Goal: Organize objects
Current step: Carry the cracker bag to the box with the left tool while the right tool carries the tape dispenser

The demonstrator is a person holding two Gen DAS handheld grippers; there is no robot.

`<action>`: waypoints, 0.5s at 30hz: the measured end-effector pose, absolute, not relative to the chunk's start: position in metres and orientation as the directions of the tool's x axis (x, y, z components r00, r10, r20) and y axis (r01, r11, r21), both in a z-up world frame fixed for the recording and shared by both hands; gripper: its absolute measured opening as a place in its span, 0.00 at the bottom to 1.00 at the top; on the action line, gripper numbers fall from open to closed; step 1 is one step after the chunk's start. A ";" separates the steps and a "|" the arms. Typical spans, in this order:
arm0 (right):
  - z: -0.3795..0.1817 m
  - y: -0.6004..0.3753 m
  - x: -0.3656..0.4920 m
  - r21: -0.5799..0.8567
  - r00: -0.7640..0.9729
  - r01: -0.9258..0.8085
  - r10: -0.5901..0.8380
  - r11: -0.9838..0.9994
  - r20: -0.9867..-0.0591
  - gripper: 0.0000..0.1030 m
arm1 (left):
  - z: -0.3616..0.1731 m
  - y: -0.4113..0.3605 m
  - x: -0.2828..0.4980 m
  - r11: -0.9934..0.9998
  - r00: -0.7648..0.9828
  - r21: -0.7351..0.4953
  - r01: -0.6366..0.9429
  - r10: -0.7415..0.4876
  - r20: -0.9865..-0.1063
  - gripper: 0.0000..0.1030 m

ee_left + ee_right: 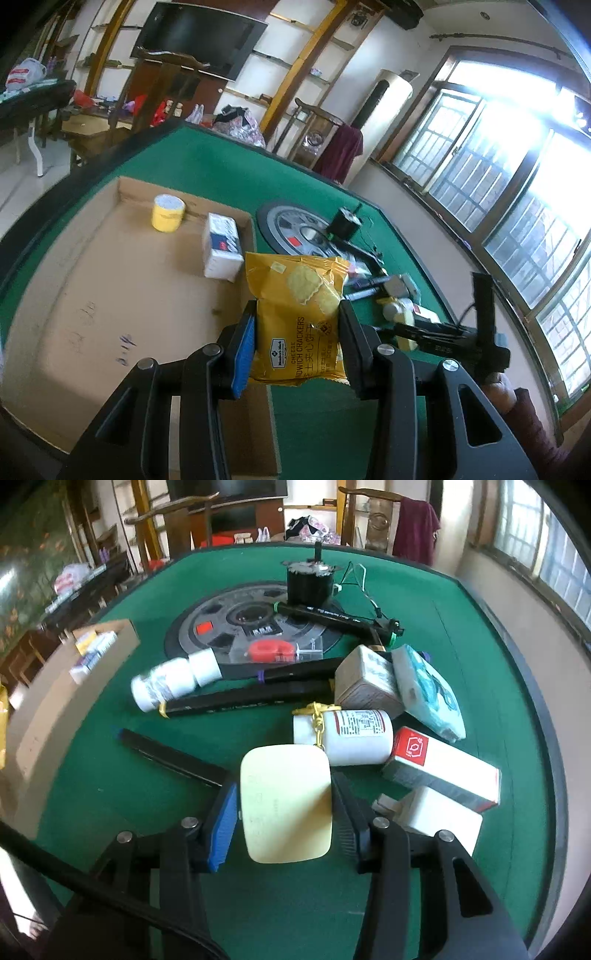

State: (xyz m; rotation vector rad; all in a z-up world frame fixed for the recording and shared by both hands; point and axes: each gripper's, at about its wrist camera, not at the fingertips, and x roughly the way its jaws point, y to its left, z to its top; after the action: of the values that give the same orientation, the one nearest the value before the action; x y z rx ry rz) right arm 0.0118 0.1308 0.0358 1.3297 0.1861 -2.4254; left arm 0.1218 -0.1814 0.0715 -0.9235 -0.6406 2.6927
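Green felt table (461,602): a cheese cracker packet (299,317) is clamped by the left gripper (297,332); a pale yellow box (286,805) is straddled by the right gripper (284,812), contact unclear

Green felt table (461,635) with a dark raised rim. On the left part, a shallow cardboard box (122,295). In the middle, a round grey inset disc (229,624), flush with the felt. On and beside the disc: a black cylindrical motor (308,583), upright; black marker pens (332,614); a red tape roll in clear packaging (273,650). Nearer: two white bottles (173,681) on their sides, a small grey carton (369,681), a teal tissue pack (428,690), a red-and-white carton (443,770), a white box (439,818), one more pen (166,755) apart on the left.
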 end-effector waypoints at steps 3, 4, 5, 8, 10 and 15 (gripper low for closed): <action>0.053 0.132 0.017 0.137 -0.489 0.386 -0.328 -0.912 -0.808 0.45 | 0.080 -0.203 0.123 -0.874 -0.788 -0.484 -0.045 0.328 -0.521 0.35; 0.061 0.129 0.019 0.169 -0.483 0.395 -0.361 -0.903 -0.798 0.45 | 0.082 -0.210 0.122 -0.877 -0.792 -0.480 -0.034 0.316 -0.522 0.35; 0.067 0.125 0.020 0.193 -0.475 0.406 -0.387 -0.893 -0.790 0.45 | 0.085 -0.218 0.121 -0.886 -0.797 -0.464 -0.016 0.291 -0.529 0.35; 0.088 0.100 0.024 0.269 -0.437 0.464 -0.482 -0.844 -0.759 0.45 | 0.093 -0.237 0.113 -0.916 -0.804 -0.400 0.025 0.220 -0.553 0.35; 0.097 0.077 0.024 0.329 -0.393 0.501 -0.549 -0.800 -0.738 0.45 | 0.094 -0.249 0.103 -0.934 -0.801 -0.352 0.055 0.169 -0.575 0.35; 0.104 0.003 0.018 0.445 -0.282 0.556 -0.663 -0.702 -0.694 0.45 | 0.084 -0.271 0.064 -0.955 -0.762 -0.278 0.106 0.102 -0.639 0.35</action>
State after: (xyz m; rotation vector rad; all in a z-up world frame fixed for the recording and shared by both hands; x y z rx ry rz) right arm 0.0182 0.0029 0.1041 1.1796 -0.1476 -2.0373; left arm 0.0636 -0.2709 0.0836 -1.0844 -0.4738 2.9129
